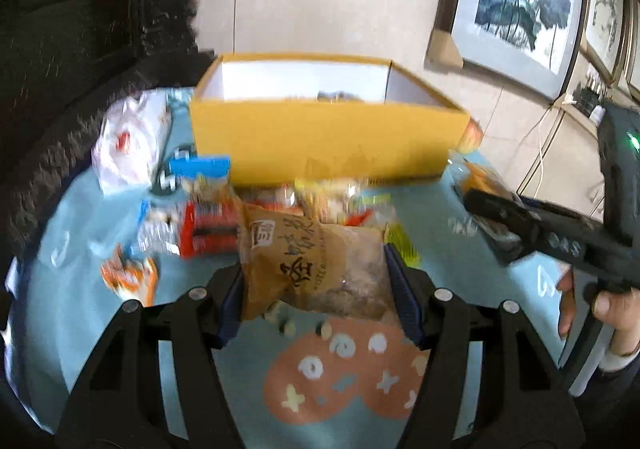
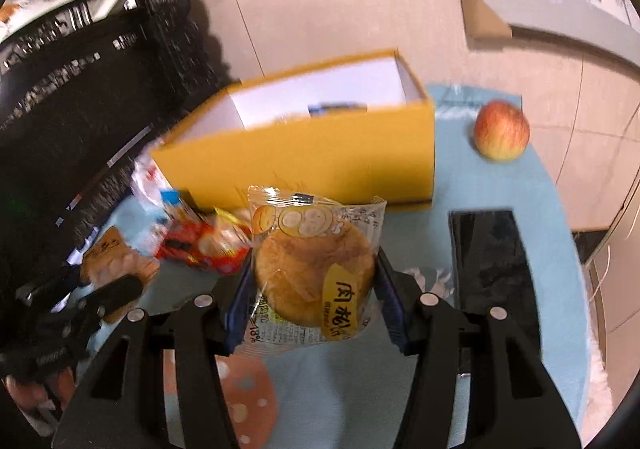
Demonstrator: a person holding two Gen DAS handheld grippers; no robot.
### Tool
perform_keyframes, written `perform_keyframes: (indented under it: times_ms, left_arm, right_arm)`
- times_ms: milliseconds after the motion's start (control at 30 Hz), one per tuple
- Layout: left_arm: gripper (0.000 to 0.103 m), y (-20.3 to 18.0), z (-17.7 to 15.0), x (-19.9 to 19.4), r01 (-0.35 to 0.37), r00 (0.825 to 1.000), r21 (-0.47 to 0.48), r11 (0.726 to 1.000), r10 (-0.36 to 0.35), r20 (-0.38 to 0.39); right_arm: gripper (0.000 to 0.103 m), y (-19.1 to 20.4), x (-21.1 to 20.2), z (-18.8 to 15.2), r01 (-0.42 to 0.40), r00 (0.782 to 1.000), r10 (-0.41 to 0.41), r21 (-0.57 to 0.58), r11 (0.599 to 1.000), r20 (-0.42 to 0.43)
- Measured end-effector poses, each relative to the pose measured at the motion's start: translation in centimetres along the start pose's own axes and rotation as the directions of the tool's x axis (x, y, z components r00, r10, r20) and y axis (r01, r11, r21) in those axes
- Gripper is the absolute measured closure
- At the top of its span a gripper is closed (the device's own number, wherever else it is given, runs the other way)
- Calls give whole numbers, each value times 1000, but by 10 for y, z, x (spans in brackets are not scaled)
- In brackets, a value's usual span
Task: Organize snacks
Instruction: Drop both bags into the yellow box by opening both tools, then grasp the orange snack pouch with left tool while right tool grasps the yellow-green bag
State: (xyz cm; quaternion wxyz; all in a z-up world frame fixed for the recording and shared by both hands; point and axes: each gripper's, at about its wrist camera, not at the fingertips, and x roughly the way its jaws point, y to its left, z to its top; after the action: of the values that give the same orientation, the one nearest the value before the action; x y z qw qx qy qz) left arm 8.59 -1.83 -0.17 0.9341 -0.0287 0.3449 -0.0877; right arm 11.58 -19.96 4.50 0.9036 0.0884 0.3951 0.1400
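While the yellow box (image 1: 328,137) is sitting open behind, we are clamping our left gripper (image 1: 320,281) on a brown snack packet (image 1: 316,265) and our right gripper (image 2: 312,281) on a wrapped pastry (image 2: 312,269), both above the blue cloth (image 1: 200,349)

Both wrist cameras look steeply down along their fingers, close above the blue tablecloth (image 1: 80,289), sharing the yellow box (image 1: 328,145) ahead.

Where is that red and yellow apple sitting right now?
In the right wrist view, the red and yellow apple sits at the upper right on the light blue tablecloth, just right of the open yellow cardboard box and beyond the black phone.
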Motion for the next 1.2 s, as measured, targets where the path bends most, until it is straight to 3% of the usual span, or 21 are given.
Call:
perform_keyframes:
  times_ms: [133,267,500,533,567,633,700,867,1033,1200]
  left_arm:
    - [39,0,56,-12,25,997,-1,1000,-25,73]
    - [39,-9,110,-4,0,993,43,999,-5,117]
    - [36,-1,176,70,0,998,9,1000,0,56]
    - [32,2,179,80,-11,999,0,1000,11,45]
    - [26,4,182,96,-36,999,-19,999,37,31]
    - [7,4,182,115,-86,996,-13,996,86,-11]
    - [2,2,174,117,-104,994,18,994,104,-19]
    - [2,8,158,101,-101,995,60,993,102,-11]
    - [2,25,146,64,-58,998,14,998,58,-12]
    - [2,54,118,29,-90,996,-55,994,90,-13]
  right_arm:
    - [47,10,-20,30,31,998,-27,-65,997,61]
    - [47,11,-20,73,71,993,-61,-104,992,97]
    - [47,-7,49,136,115,990,-110,-57,992,89]
    - [44,-11,57,139,117,989,-113,-40,992,94]
    - [33,-19,72,145,133,988,-132,-2,991,82]
    - [23,-30,83,146,157,985,-162,81,984,52]
    - [20,-35,78,139,110,990,-119,126,986,71]
    - [15,-25,62,113,78,995,-83,92,993,60]
    - [7,-11,39,87,47,996,-52,72,996,70]
    - [6,-5,20,56,37,997,-42,82,996,63]
